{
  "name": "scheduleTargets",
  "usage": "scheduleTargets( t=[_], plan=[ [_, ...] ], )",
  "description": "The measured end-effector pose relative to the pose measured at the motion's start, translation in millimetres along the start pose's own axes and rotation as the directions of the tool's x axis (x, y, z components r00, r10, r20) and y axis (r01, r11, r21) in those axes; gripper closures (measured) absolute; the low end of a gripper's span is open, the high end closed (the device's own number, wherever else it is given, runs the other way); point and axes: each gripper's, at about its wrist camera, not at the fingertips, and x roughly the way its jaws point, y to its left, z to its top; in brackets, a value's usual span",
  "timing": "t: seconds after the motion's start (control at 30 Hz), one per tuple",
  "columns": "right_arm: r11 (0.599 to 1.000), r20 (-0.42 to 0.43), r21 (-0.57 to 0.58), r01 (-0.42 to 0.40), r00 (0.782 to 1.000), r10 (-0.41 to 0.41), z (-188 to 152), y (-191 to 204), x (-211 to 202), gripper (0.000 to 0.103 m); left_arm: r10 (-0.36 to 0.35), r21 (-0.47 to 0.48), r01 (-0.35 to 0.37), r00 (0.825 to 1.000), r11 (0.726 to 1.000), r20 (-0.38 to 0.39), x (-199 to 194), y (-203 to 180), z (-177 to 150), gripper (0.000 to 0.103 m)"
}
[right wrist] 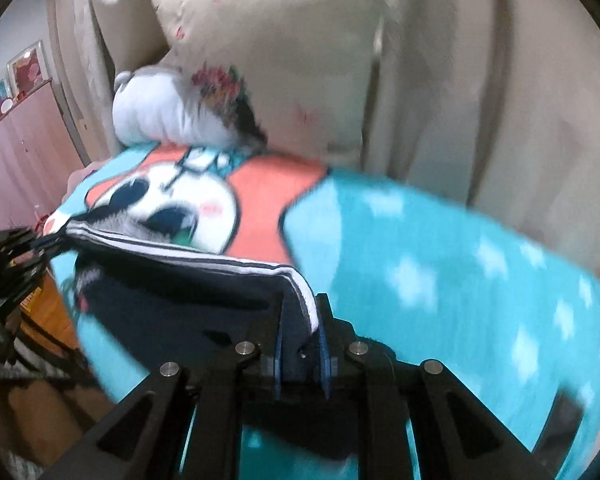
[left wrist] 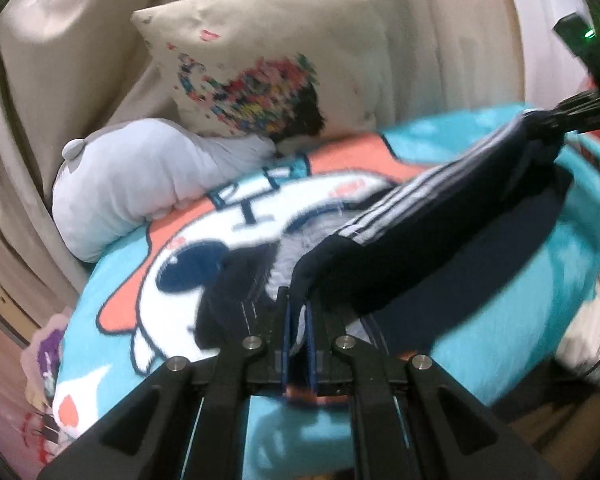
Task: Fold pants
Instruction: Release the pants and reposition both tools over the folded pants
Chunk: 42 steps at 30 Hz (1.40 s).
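Dark navy pants with white side stripes hang stretched between my two grippers, above a turquoise cartoon blanket. My left gripper is shut on one end of the pants. My right gripper is shut on the other end, at the striped edge. In the left wrist view the right gripper shows at the upper right, clamped on the fabric. In the right wrist view the left gripper shows at the left edge. Lower pant fabric droops onto the blanket.
A beige pillow with a colourful print and a white plush lie at the back. Beige curtains hang behind. A pink cabinet stands at the left. Wooden floor shows below the blanket's edge.
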Motion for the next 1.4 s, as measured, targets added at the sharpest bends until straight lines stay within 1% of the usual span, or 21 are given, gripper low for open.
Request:
scheduleTargets(
  t=[0.07, 0.13, 0.2, 0.23, 0.27, 0.33, 0.47, 0.53, 0.6, 0.63, 0.7, 0.8, 0.87, 0.93, 0.97, 1.0, 1.03, 1.1, 1.2, 1.3, 1.4],
  plan=[
    [1.000, -0.024, 0.017, 0.015, 1.000, -0.015, -32, 6, -1, 0.087, 0.017, 0.044, -0.016, 1.000, 0.999, -0.018, 3, -12, -15, 0.095],
    [0.999, -0.043, 0.021, 0.036, 0.998, -0.036, -53, 11, -1, 0.086, 0.043, 0.076, -0.040, 0.999, 0.996, -0.031, 6, -20, -27, 0.094],
    [0.997, -0.051, 0.051, 0.049, 0.998, -0.047, -69, 8, -4, 0.079, 0.052, 0.090, -0.048, 0.998, 0.995, -0.037, 6, -24, -36, 0.093],
    [0.996, -0.046, 0.077, 0.055, 0.998, -0.051, -73, 5, -7, 0.070, 0.054, 0.094, -0.051, 0.998, 0.994, -0.036, 4, -24, -39, 0.092],
    [0.993, -0.037, 0.105, 0.062, 0.998, -0.059, -76, 0, -12, 0.054, 0.053, 0.095, -0.049, 0.998, 0.994, -0.037, 3, -23, -41, 0.090],
    [0.983, -0.012, 0.159, 0.091, 0.996, -0.090, -80, -10, -24, 0.040, 0.038, 0.086, -0.034, 0.998, 0.996, -0.040, -1, -17, -44, 0.089],
    [0.971, 0.044, 0.210, 0.118, 0.991, -0.129, -74, -23, -47, 0.039, -0.032, 0.042, 0.035, 0.997, 0.998, -0.075, -8, 2, -49, 0.089],
    [0.970, 0.078, 0.206, 0.128, 0.986, -0.147, -67, -21, -54, 0.039, -0.086, -0.015, 0.085, 0.993, 0.996, -0.082, -14, 18, -50, 0.089],
    [0.972, 0.105, 0.208, 0.107, 0.986, -0.131, -60, -19, -57, 0.039, -0.112, -0.071, 0.107, 0.991, 0.992, -0.076, -19, 31, -52, 0.088],
    [0.971, 0.120, 0.216, 0.098, 0.985, -0.126, -57, -21, -59, 0.039, -0.116, -0.110, 0.107, 0.991, 0.988, -0.070, -22, 41, -53, 0.087],
    [0.964, 0.156, 0.250, 0.091, 0.979, -0.133, -53, -25, -61, 0.039, -0.100, -0.162, 0.089, 0.993, 0.983, -0.063, -24, 53, -55, 0.077],
    [0.965, 0.148, 0.251, 0.077, 0.982, -0.117, -53, -27, -49, 0.039, -0.067, -0.222, 0.048, 0.995, 0.974, -0.078, -18, 68, -58, 0.075],
    [0.973, 0.094, 0.215, 0.086, 0.990, -0.108, -54, -23, -29, 0.039, -0.055, -0.246, 0.030, 0.994, 0.969, -0.095, -9, 73, -56, 0.075],
    [0.981, 0.034, 0.152, 0.123, 0.991, -0.130, -53, -13, -6, 0.041, -0.056, -0.263, 0.029, 0.994, 0.964, -0.099, -5, 73, -54, 0.075],
    [0.981, 0.016, 0.136, 0.137, 0.990, -0.141, -54, -10, 0, 0.063, -0.057, -0.276, 0.029, 0.994, 0.961, -0.095, -3, 74, -52, 0.075],
    [0.978, -0.006, 0.112, 0.176, 0.984, -0.177, -53, -5, 5, 0.079, -0.055, -0.288, 0.026, 0.994, 0.957, -0.094, -3, 75, -50, 0.075],
    [0.974, -0.002, 0.097, 0.206, 0.978, -0.207, -52, -1, 4, 0.088, -0.053, -0.299, 0.022, 0.994, 0.954, -0.094, -1, 76, -49, 0.075],
    [0.975, 0.053, 0.087, 0.203, 0.977, -0.208, -43, 5, -10, 0.089, -0.042, -0.325, 0.010, 0.995, 0.946, -0.094, 3, 81, -45, 0.075],
    [0.973, 0.134, 0.073, 0.221, 0.964, -0.229, -19, 6, -30, 0.090, -0.042, -0.377, 0.002, 0.994, 0.926, -0.098, 12, 92, -40, 0.075],
    [0.968, 0.133, 0.080, 0.238, 0.960, -0.247, -5, -3, -26, 0.090, -0.044, -0.425, -0.005, 0.994, 0.905, -0.104, 20, 100, -36, 0.075],
    [0.959, 0.046, 0.135, 0.250, 0.965, -0.258, -12, -25, 1, 0.088, -0.057, -0.452, 0.008, 0.994, 0.892, -0.094, 23, 105, -34, 0.073]
  ],
)
